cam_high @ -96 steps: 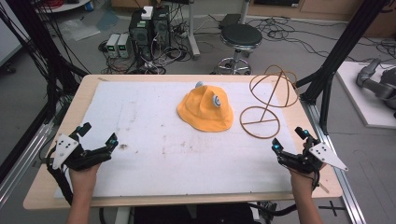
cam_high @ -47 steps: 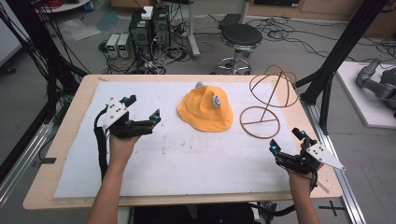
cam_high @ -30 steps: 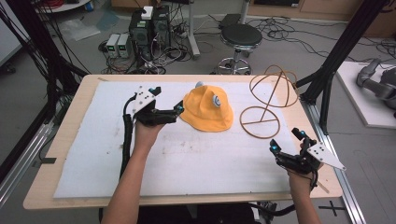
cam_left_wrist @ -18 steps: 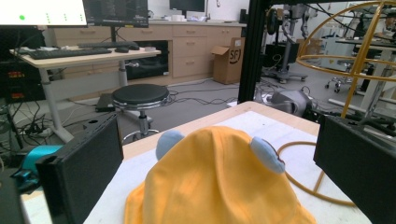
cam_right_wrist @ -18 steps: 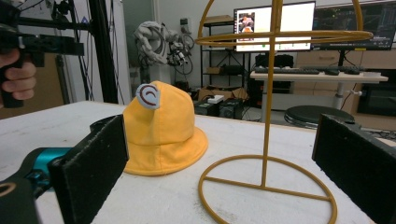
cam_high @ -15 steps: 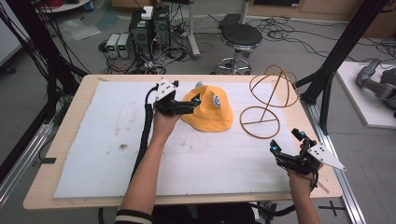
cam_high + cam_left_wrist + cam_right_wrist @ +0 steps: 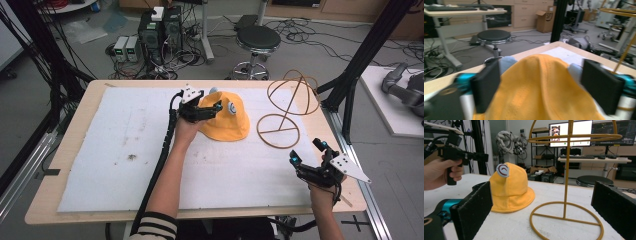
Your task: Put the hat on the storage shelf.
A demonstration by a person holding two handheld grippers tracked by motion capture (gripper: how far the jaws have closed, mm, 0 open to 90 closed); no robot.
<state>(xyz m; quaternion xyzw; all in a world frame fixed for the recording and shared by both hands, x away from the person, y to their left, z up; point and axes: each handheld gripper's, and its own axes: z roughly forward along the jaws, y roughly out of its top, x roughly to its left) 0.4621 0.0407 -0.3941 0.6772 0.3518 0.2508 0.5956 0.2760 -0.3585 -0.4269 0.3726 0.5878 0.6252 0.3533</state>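
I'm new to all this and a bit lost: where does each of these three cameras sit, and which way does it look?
High view: above the table's near side, looking down; both forearms, left gripper, right gripper.
Left gripper view: rides that gripper; its black jaws flank the yellow hat, closing in.
Right gripper view: low at the table, facing the wire stand; jaws apart.
All three share the hat.

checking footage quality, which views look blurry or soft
Left gripper view: the yellow hat and the left tool's jaws are smeared, background sharper. Right gripper view: hat and wire stand crisp, near jaws slightly soft. High view: evenly lit, sharp.
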